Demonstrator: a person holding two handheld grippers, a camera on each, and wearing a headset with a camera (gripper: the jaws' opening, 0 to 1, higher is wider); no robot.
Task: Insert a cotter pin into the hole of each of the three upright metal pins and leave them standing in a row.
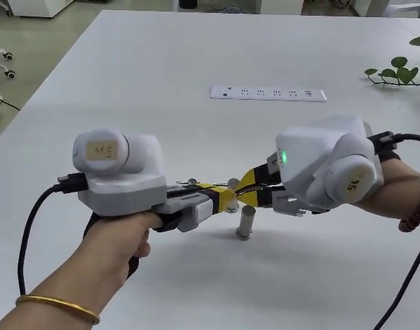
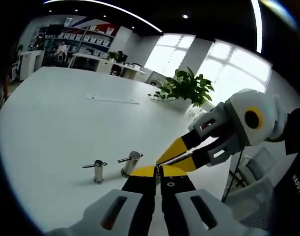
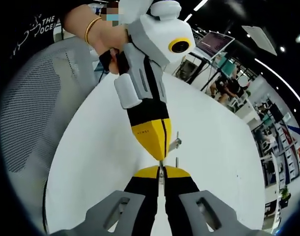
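While two pins look finished, the third waits bare.
Beyond my left gripper (image 2: 158,172) stand two metal pins (image 2: 98,170), each with a cotter pin (image 2: 123,159) through it; the third pin (image 1: 245,223) stands just below both tips. My right gripper (image 3: 161,174) is closed on a thin wire (image 3: 161,168) (probably the last cotter pin); my left jaws are closed too, tips touching it.

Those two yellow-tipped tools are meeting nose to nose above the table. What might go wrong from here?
1. The cotter pin is a thin sliver pinched at the very tips of the right hand-held gripper, with the left hand-held gripper pressed close against it. It could slip and drop.
2. An upright metal pin stands just below the meeting tips. A low or jerky move might knock it over.
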